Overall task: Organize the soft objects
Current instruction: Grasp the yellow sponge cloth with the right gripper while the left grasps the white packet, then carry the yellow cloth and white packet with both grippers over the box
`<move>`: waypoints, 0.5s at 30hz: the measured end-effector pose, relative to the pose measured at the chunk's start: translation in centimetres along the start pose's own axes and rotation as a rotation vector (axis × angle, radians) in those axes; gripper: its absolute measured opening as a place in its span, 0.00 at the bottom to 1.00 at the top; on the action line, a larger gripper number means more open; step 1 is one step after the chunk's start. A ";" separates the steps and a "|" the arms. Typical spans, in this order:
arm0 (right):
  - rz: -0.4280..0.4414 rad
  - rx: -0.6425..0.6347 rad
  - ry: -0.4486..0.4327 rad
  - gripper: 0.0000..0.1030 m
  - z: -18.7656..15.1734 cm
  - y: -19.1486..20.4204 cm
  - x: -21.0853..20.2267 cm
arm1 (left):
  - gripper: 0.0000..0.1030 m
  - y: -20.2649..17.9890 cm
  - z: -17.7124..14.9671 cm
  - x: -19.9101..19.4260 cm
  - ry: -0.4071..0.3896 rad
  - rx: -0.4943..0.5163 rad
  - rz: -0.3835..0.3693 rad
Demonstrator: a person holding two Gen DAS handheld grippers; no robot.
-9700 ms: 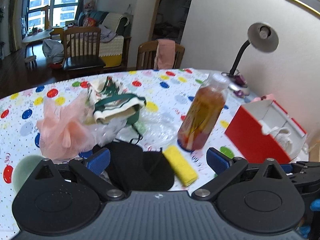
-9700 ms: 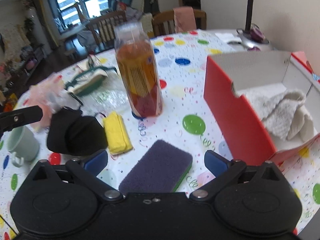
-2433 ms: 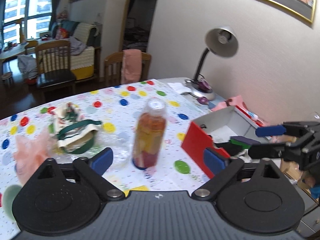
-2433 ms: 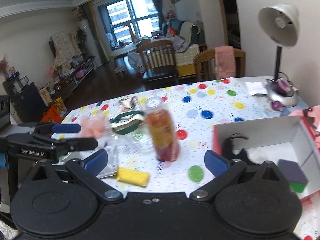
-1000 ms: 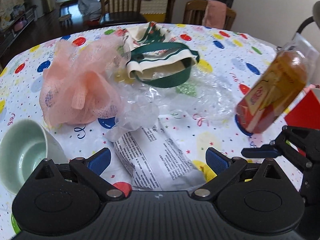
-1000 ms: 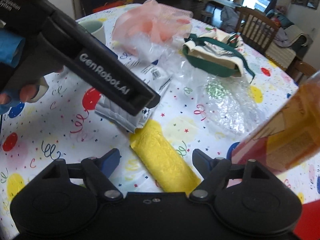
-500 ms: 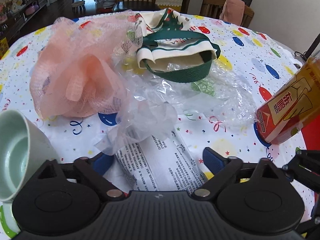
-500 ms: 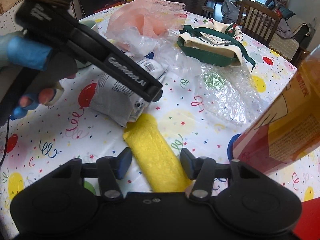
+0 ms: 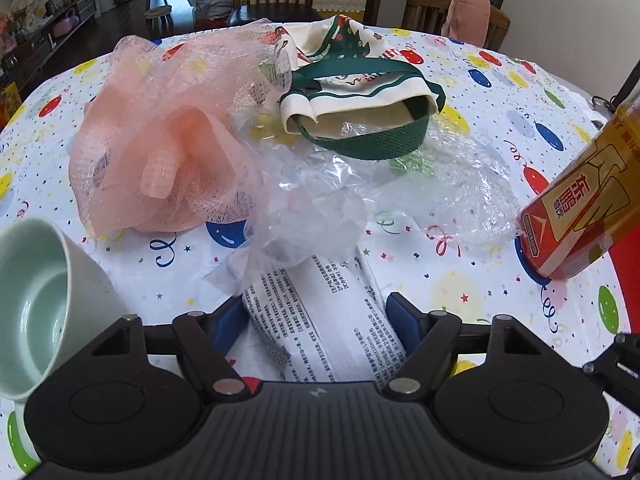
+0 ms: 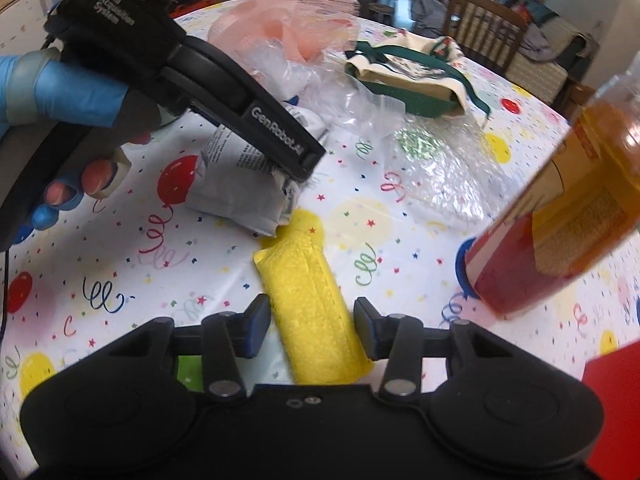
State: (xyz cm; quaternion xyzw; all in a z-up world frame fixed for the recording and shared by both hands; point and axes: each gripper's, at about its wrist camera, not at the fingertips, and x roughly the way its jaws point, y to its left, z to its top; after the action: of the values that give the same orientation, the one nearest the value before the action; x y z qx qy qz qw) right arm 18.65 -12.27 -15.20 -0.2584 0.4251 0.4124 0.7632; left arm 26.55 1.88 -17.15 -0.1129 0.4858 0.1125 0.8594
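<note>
My left gripper (image 9: 316,322) has its fingers on both sides of a white printed soft pack (image 9: 320,320), touching it. From the right wrist view the left gripper (image 10: 296,160) presses onto that pack (image 10: 240,184). My right gripper (image 10: 310,326) straddles a yellow sponge cloth (image 10: 312,308), with narrow gaps between its fingers and the cloth. A pink mesh puff (image 9: 168,140) and a cream-and-green cloth bag (image 9: 360,92) lie beyond, with crumpled clear plastic (image 9: 320,208) between them.
A bottle of amber tea (image 9: 588,208) stands at the right, close to my right gripper (image 10: 560,216). A pale green mug (image 9: 40,312) sits at the left. A red box corner (image 10: 612,392) is at the lower right. Chairs stand behind the table.
Both grippers have closed in: the left around the white pack, the right around the yellow sponge cloth. Both moved forward and lower toward the table.
</note>
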 end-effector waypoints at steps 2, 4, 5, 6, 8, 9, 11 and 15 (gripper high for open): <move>-0.010 0.043 -0.002 0.43 -0.2 0.1 -0.2 | 0.68 0.3 -0.1 -0.1 0.000 -0.009 -0.008; -0.017 0.088 -0.002 0.43 -0.5 0.1 -0.5 | 0.66 0.5 -0.3 -0.3 -0.001 -0.021 -0.018; -0.015 0.122 -0.003 0.43 -0.7 -0.1 -0.6 | 0.66 0.6 -0.3 -0.4 -0.003 -0.023 -0.020; -0.008 0.164 -0.007 0.43 -0.9 -0.3 -0.8 | 0.65 0.6 -0.5 -0.6 -0.005 -0.025 -0.021; 0.020 0.258 -0.020 0.43 -1.6 -1.0 -1.4 | 0.64 0.8 -0.8 -0.9 -0.009 -0.026 -0.024; 0.024 0.299 -0.025 0.43 -1.9 -1.3 -1.7 | 0.63 0.8 -1.0 -1.1 -0.011 -0.025 -0.026; 0.036 0.369 -0.041 0.43 -2.6 -1.7 -2.4 | 0.62 1.0 -1.6 -1.6 -0.012 -0.021 -0.034; 0.036 0.466 -0.080 0.43 -3.7 -2.1 -4.4 | 0.59 1.4 -2.8 -2.6 -0.013 -0.028 -0.062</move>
State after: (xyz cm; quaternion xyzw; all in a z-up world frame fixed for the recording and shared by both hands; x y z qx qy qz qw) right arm 17.54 -17.95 -13.15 -0.0510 0.4829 0.3264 0.8110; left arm 22.53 2.09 -16.40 -0.1393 0.4751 0.0936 0.8638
